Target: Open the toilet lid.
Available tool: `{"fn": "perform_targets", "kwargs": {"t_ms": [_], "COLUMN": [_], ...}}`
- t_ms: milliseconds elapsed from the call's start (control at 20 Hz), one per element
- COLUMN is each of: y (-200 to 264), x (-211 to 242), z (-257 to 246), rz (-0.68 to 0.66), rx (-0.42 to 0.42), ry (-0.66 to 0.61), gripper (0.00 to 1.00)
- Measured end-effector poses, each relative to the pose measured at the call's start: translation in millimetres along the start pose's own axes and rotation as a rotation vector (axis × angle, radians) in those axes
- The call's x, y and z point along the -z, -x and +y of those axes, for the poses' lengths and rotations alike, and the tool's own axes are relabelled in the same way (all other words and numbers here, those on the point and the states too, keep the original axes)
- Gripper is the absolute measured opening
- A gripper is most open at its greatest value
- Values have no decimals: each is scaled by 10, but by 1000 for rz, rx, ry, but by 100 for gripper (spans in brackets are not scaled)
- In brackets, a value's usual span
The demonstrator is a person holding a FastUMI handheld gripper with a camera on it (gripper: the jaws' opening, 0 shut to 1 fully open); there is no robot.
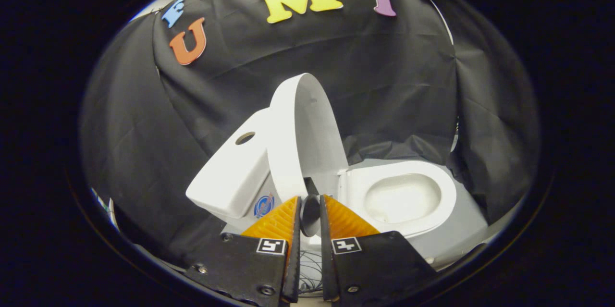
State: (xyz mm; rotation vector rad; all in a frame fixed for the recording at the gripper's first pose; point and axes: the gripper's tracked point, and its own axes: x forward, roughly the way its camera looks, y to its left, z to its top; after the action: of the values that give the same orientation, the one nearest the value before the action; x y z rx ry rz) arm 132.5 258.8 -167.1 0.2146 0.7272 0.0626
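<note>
The white toilet lid (307, 139) stands raised, nearly upright, leaning toward the white tank (230, 177) behind it. The seat and bowl (401, 196) lie uncovered, beyond the fingers and off to one side. My gripper (310, 212) sits just under the lid's lower edge, its fingers drawn close together. A small dark rounded tab (310, 211) sits between the fingertips, and both seem to press on it. A dark bit (311, 185) links this tab to the lid's rim.
The toilet stands on a grey base (461, 230). Black cloth walls close in behind and on both sides. The tank top has a round hole (245, 138). A round sticker (264, 205) sits under the tank.
</note>
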Motion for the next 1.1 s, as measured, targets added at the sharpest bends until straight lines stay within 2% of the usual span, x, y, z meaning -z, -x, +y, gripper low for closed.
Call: {"fn": "perform_targets", "kwargs": {"t_ms": [750, 1100], "y": [-27, -40], "x": [-15, -20], "z": [-151, -117], "rz": [7, -6], "rx": [-18, -48], "ry": [199, 201], "gripper": [23, 24]}}
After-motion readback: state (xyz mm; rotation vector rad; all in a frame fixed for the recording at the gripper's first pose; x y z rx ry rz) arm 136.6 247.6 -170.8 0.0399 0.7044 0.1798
